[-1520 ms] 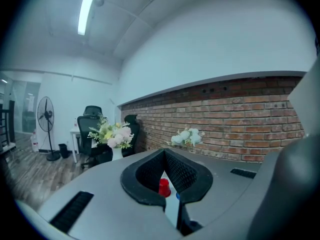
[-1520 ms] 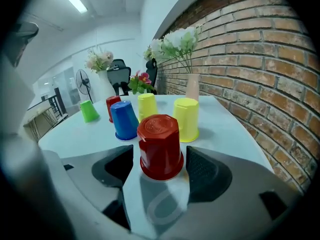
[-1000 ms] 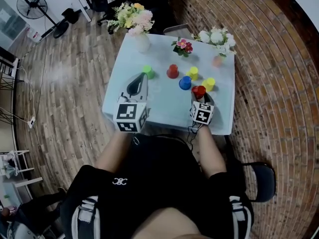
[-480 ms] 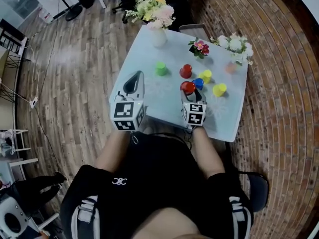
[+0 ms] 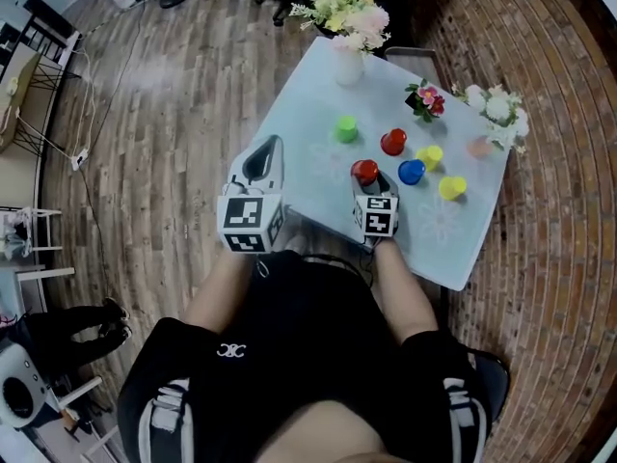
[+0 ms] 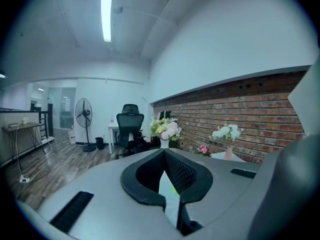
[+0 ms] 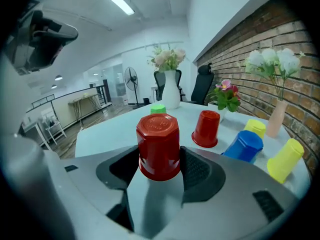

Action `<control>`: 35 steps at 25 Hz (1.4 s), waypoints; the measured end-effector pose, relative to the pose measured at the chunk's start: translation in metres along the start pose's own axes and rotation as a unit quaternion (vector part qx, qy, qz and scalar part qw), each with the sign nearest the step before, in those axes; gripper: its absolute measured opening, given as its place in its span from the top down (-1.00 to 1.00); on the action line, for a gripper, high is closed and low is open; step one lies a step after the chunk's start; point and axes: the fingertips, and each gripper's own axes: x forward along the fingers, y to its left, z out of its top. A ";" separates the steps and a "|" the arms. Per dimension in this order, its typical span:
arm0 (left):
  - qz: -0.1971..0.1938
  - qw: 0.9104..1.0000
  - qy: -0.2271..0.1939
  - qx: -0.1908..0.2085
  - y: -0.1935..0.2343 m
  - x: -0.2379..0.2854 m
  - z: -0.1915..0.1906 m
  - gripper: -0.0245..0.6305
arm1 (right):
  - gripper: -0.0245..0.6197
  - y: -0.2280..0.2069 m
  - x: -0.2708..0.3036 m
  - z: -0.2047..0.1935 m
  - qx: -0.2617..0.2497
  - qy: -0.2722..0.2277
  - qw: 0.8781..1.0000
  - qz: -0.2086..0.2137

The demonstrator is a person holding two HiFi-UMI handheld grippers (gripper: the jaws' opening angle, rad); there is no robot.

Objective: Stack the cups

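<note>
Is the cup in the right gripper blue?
No, the right gripper clamps a red cup, while the blue cup sits apart on the table.

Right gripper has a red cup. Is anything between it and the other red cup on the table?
Nothing visible does. Only bare table lies between the held red cup in the right gripper and the second red cup. The blue cup stands right of that path, not across it.

You are getting bare desk lying open on the left. The standing red cup, blue cup and 2 yellow cups are crowding the right, and the green cup is standing apart, farther back.
</note>
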 end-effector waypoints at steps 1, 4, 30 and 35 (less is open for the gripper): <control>0.003 1.000 0.001 -0.002 0.004 -0.001 -0.001 0.92 | 0.13 0.003 0.003 -0.005 -0.003 0.008 1.000 0.003; 0.009 1.000 0.008 -0.006 0.012 -0.004 -0.006 0.92 | 0.13 0.011 0.011 -0.015 -0.011 0.024 1.000 0.009; -0.061 0.998 -0.030 -0.016 -0.016 0.006 0.014 0.92 | -0.10 0.000 -0.104 0.149 0.041 -0.196 0.980 -0.022; -0.104 0.993 -0.052 -0.010 -0.047 0.011 0.033 0.92 | 0.02 -0.021 -0.184 0.212 0.032 -0.307 0.947 -0.092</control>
